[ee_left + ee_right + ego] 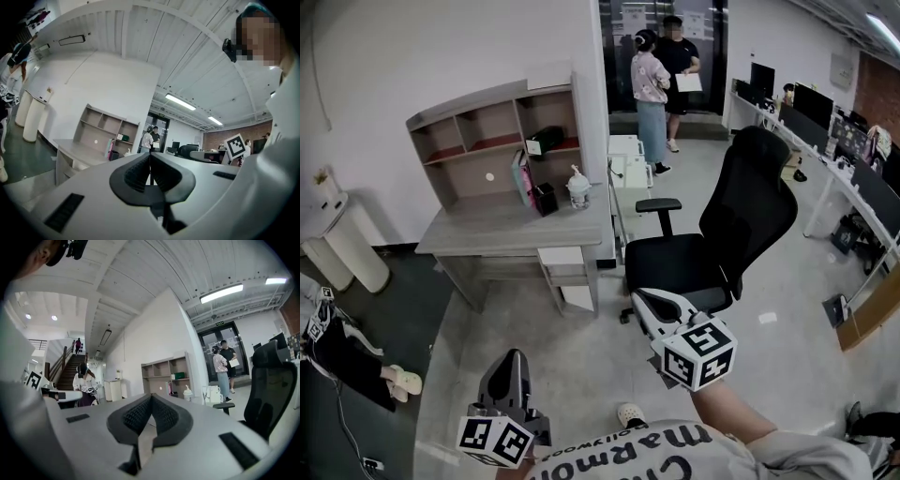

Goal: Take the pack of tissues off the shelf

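Left gripper (512,361) and right gripper (645,302) were closed, empty; best was nearing the shelf (478,102) at eleven o'clock, opening before the pack of tissues (547,141).

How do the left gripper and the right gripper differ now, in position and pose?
The left gripper is held low, close to the person's body; the right gripper reaches further forward, close to the office chair. The left gripper points almost straight ahead; the right gripper slants to the left, toward the desk. Both have their jaws shut, with nothing between them.
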Available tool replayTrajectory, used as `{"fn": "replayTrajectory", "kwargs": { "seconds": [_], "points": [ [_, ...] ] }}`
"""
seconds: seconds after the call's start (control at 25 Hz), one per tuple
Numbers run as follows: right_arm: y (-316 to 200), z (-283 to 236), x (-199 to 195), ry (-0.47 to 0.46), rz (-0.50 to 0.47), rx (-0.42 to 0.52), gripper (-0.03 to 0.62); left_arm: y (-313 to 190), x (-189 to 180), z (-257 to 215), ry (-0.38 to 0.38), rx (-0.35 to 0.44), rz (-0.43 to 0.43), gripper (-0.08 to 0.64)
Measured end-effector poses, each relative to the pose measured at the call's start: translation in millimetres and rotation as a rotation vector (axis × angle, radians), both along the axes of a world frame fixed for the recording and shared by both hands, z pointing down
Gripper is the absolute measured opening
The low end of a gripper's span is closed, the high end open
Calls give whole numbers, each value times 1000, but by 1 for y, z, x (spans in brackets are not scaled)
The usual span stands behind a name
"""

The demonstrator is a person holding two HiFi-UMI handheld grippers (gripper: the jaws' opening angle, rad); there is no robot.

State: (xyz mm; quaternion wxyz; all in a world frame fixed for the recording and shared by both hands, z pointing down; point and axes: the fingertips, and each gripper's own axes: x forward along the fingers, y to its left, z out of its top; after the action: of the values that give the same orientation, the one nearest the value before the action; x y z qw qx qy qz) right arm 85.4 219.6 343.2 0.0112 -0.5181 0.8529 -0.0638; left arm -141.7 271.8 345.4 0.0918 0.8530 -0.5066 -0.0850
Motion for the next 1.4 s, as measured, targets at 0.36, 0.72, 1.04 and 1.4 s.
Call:
{"fn": "replayTrajectory", "kwargs": {
  "seconds": [0.36,0.72,1.04,1.4],
  "points": [
    [-126,-21,19,-150,-90,-51,9,-102,24,-15,3,6,-44,17],
    [-190,-4,28,-179,-163,-98,9,-154,38,-5,56,-11,-94,17],
    [-216,16,20,-187,-204,-167,9,-183,41,9,60,-55,-115,17],
    [-268,47,36,-161,-129,-246,9,-249,51,26,54,-116,-71,17]
  ]
}}
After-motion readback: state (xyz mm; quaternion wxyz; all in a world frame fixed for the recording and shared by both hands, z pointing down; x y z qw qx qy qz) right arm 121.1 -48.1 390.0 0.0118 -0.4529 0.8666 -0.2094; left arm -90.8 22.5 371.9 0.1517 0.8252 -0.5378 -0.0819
